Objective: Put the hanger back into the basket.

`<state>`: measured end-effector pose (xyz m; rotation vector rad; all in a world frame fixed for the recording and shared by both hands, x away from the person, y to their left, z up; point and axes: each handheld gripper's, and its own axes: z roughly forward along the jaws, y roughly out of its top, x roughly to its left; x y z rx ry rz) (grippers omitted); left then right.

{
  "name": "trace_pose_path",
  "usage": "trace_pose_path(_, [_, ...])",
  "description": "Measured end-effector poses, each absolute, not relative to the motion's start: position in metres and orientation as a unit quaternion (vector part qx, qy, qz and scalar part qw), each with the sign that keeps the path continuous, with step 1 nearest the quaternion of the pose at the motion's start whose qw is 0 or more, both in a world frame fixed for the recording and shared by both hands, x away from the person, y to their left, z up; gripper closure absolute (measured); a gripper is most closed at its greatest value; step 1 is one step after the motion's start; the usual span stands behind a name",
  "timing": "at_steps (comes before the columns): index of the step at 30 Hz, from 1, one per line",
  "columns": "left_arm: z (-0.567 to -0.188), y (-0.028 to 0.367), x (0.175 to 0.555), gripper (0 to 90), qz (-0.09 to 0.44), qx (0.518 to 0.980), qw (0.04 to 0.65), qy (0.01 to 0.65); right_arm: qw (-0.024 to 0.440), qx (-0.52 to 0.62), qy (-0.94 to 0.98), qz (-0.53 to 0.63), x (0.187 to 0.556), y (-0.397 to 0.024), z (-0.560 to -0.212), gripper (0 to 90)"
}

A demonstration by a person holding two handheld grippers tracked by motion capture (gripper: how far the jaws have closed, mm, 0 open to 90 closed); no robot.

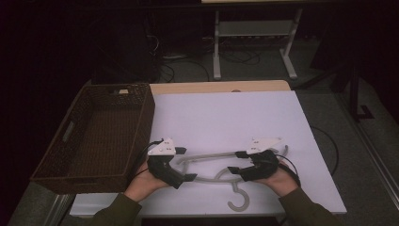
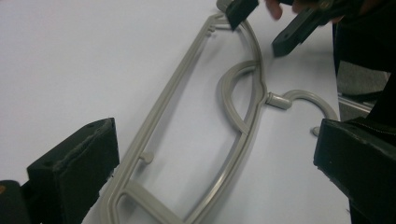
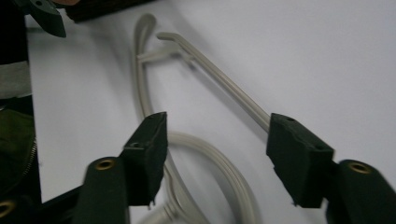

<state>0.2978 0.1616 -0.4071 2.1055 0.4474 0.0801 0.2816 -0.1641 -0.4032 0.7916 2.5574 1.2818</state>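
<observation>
Both grippers, left [image 1: 186, 164] and right [image 1: 237, 162], are hovering with jaws wide around hanger [image 1: 214, 165] on desk [image 1: 226, 117]; basket [image 1: 101, 134] at nine o'clock.

A grey plastic hanger [image 1: 221, 167] lies flat on the white table top [image 1: 226, 117], low enough for a hand to pass over it. Beyond the hanger, the white surface stretches bare to the far edge. Left of the hanger, a tall brown wicker basket [image 1: 96, 134] walls off that side. The left gripper [image 1: 181, 165] and right gripper [image 1: 237, 162] flank the hanger's ends, jaws apart, crowding the near strip.
</observation>
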Motion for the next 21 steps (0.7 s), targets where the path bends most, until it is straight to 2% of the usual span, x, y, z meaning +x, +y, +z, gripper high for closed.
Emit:
trace_pose_path(2, [-0.409,0.155,0.3,6.5,0.033,0.87,0.462,0.17,0.1,0.287,0.849,0.431,0.276,-0.184,-0.405,30.3])
trace_pose_path(7, [-0.417,0.138,0.304,9.2,0.023,0.892,0.429,0.141,0.113,0.308,0.838,0.436,0.27,-0.206,-0.407,28.8])
trace_pose_path(9, [-0.42,0.13,0.303,15.3,0.02,0.897,0.421,0.131,0.117,0.317,0.834,0.436,0.268,-0.214,-0.407,28.7])
trace_pose_path(11, [-0.425,0.122,0.302,17.6,0.014,0.903,0.412,0.122,0.119,0.323,0.831,0.437,0.266,-0.22,-0.408,28.7])
trace_pose_path(13, [-0.429,0.116,0.3,24.8,0.014,0.91,0.401,0.106,0.121,0.331,0.828,0.437,0.265,-0.226,-0.409,28.8])
trace_pose_path(14, [-0.431,0.114,0.301,33.5,0.012,0.914,0.394,0.093,0.122,0.332,0.827,0.437,0.265,-0.229,-0.41,28.8])
trace_pose_path(15, [-0.433,0.111,0.301,33.5,0.013,0.918,0.387,0.086,0.123,0.335,0.825,0.438,0.265,-0.23,-0.409,28.8])
trace_pose_path(21, [-0.442,0.102,0.298,53.9,0.009,0.93,0.362,0.056,0.121,0.342,0.821,0.441,0.266,-0.231,-0.41,29.0])
